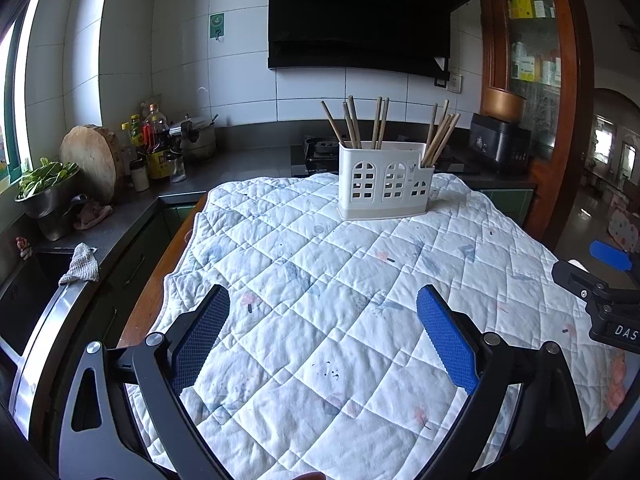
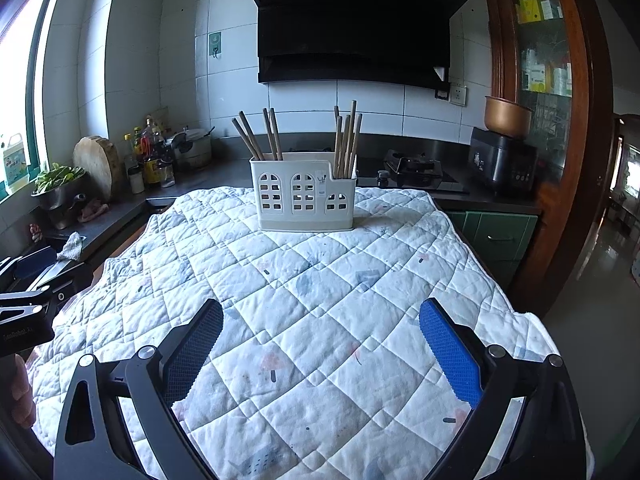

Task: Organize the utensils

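A white plastic utensil holder (image 1: 385,179) (image 2: 306,192) with arched window cut-outs stands upright at the far side of a quilted white cloth (image 1: 320,300) (image 2: 312,304). Several wooden chopsticks (image 1: 354,124) (image 2: 347,140) stick up from its compartments, some leaning left, some bunched at the right end. My left gripper (image 1: 323,304) hovers open over the near cloth, nothing between its blue pads. My right gripper (image 2: 321,316) is likewise open and empty, well short of the holder. Each gripper shows at the edge of the other's view.
Dark counters run behind and to the left, with a gas hob (image 2: 412,164), bottles (image 1: 154,144), a round wooden board (image 1: 92,162), a bowl of greens (image 1: 46,188) and a sink (image 1: 28,280). A rice cooker (image 2: 502,160) sits at the right; a range hood (image 2: 352,28) hangs above.
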The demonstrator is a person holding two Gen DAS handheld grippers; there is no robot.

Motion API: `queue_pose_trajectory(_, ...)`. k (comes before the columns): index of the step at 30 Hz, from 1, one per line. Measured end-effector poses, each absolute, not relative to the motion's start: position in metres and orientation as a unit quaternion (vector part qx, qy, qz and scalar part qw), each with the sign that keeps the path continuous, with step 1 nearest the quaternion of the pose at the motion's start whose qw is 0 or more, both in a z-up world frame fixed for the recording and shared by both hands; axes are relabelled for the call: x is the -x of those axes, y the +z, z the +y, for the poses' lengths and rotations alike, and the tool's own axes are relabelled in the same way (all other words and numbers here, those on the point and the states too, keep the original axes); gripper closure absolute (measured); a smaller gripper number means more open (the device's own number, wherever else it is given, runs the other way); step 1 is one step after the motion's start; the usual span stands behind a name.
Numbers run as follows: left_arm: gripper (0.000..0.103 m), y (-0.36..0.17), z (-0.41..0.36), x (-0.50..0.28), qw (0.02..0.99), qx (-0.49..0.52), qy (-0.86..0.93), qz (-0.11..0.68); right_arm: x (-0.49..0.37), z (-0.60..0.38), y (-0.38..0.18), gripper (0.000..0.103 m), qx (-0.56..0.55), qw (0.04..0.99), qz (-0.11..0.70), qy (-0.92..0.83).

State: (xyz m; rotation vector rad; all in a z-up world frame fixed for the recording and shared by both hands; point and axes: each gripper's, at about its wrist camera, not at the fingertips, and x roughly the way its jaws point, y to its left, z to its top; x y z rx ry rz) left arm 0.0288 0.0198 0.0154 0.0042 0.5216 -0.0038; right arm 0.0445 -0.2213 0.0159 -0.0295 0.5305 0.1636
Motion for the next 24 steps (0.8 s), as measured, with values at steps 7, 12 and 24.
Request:
queue_pose_trajectory(7,0.009,0.0112,0.0196,-0.0249,0.965,0.000,-0.001,0.262,-0.0433,-0.2214,0.0125,0.008,0.015,0.961,0.264,0.082)
queue_pose_trajectory(12,0.009,0.0112,0.0203,-0.0235,0.965,0.001,0.001,0.261,-0.0420,-0.2214,0.0124,0.008,0.016,0.961,0.262,0.082)
queue_pose_trajectory(24,0.009,0.0118,0.0219,-0.0205,0.966,0.004,0.006,0.260,-0.0389,-0.2202,0.0136,0.008,0.018,0.961,0.261,0.085)
